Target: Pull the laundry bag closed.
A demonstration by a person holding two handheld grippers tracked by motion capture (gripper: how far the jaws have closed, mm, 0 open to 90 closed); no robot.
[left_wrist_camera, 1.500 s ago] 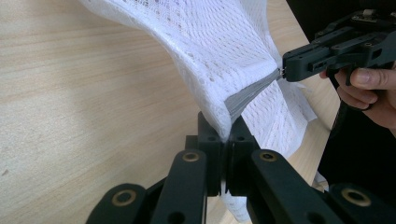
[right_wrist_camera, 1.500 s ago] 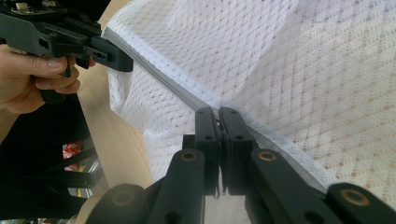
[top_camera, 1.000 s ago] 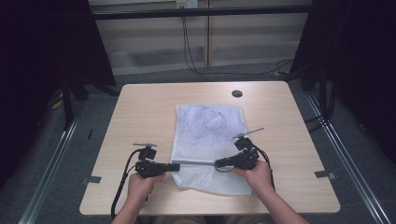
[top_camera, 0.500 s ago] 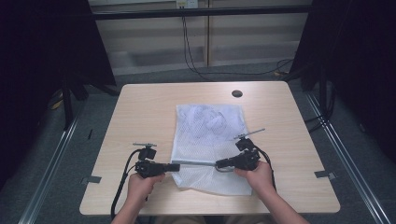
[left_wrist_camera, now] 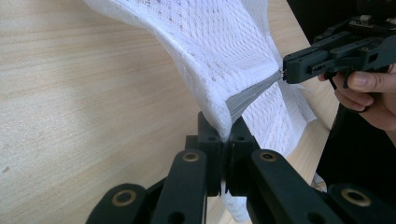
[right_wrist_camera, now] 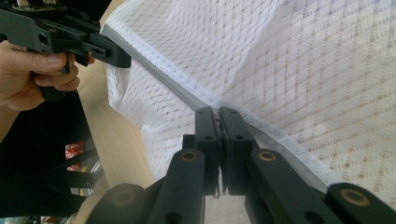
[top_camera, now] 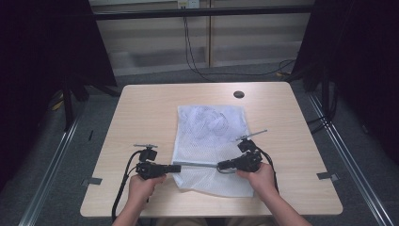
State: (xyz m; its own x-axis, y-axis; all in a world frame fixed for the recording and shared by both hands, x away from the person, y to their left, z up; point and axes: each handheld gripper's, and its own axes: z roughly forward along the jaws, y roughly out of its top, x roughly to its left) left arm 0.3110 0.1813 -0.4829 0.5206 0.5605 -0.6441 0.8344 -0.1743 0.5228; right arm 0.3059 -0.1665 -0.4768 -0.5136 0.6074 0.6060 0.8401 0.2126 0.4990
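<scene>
1. The white mesh bag (top_camera: 210, 146) lies on the desk (top_camera: 141, 117), nearer its front edge, middle;
2. The left tool (top_camera: 178, 167) is clenched on the bag's grey zipper strip (top_camera: 197, 165);
3. The right tool (top_camera: 221, 165) grips the same strip, pulled taut between the 2.

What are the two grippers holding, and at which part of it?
Both hold the white mesh bag by its grey zipper band: the left gripper is shut on one end, the right gripper farther along, with the band stretched between them.
</scene>
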